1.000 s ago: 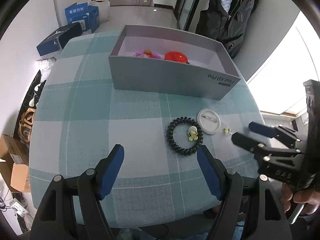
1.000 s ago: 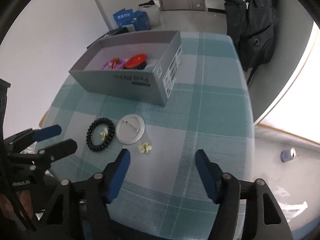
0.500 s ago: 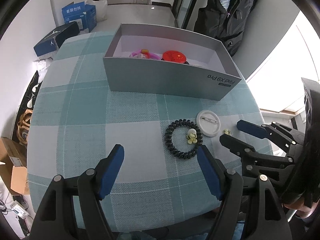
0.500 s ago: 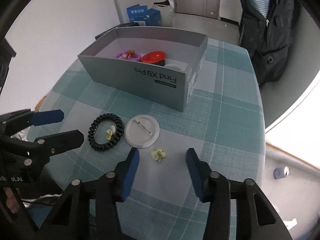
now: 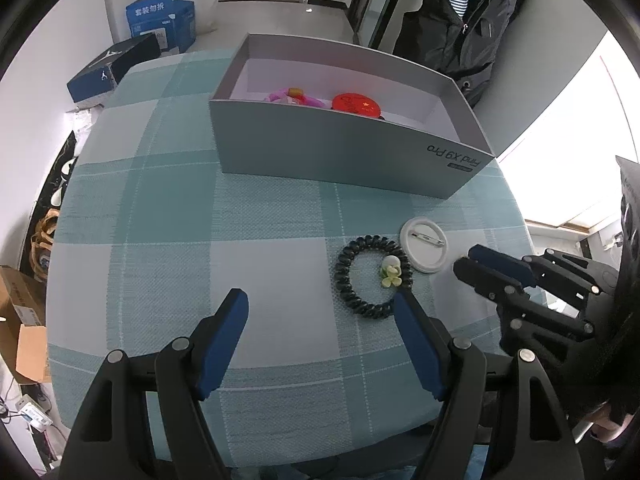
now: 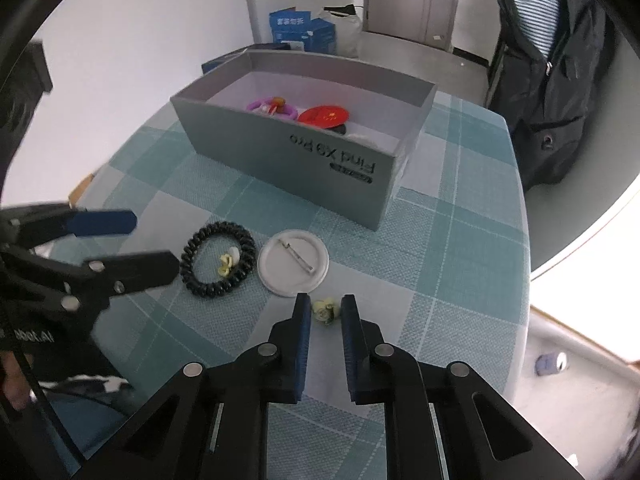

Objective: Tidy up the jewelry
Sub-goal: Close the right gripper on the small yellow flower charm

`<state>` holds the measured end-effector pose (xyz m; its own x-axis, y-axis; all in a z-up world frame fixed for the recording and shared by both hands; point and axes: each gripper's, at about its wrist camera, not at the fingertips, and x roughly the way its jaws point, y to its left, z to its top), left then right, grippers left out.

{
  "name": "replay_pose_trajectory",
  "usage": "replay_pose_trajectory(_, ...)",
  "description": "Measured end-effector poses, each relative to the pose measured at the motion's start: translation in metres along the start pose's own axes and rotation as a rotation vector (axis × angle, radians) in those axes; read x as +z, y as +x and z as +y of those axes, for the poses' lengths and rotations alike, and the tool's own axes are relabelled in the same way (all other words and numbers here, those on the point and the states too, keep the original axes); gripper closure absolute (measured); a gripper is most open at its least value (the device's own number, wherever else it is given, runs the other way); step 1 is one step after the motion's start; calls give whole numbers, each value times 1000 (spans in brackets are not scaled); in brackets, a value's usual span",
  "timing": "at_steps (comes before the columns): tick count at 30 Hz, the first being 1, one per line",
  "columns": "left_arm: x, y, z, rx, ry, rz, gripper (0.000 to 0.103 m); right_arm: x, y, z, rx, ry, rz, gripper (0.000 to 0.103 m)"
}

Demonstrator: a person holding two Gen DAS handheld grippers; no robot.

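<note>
Here, the small yellow flower charm [image 6: 326, 311] lies on the checked tablecloth [image 6: 460, 264], just in front of the white pin badge [image 6: 293, 262], and sits between the blue pads of my right gripper [image 6: 325, 307]; the jaws are narrowed around it, with a thin gap visible on each side, so contact with the pads cannot be confirmed. The black coil hair tie [image 5: 373, 276], with a second pale flower piece [image 5: 391, 274] resting on its ring, lies just beside the badge [image 5: 425, 245]. My left gripper [image 5: 322, 312] hovers above the cloth with its jaws spread wide, holding nothing, its right pad near the hair tie. Farther back stands the open grey box [image 5: 340, 152], which contains a pink hair tie [image 5: 289, 96] and a red round badge [image 5: 356, 105]. A dark jacket [image 6: 548, 80] hangs beyond the table.
</note>
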<state>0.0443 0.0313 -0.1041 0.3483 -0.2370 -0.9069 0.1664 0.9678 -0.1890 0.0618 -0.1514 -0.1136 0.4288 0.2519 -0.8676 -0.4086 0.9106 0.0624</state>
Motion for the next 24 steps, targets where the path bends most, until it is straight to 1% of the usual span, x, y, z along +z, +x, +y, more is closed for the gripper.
replay_pose_trajectory(5,2,4,-6,-30,13,-1,32,6,-13,-13,46,81,-32,89)
replay_pose_trajectory(11,4,12,-17,-28,40,18,32,10,-23,-30,74,159,-58,89)
replay_pose_trajectory(14,6,18,-22,-4,57,24,32,11,-27,-39,89,194,-62,89)
replay_pose_trajectory(17,8,22,-29,27,82,9,32,12,-33,-42,92,202,-80,89)
replay_pose_trajectory(24,6,31,-47,133,189,-10,32,12,-34,-52,104,230,-80,89)
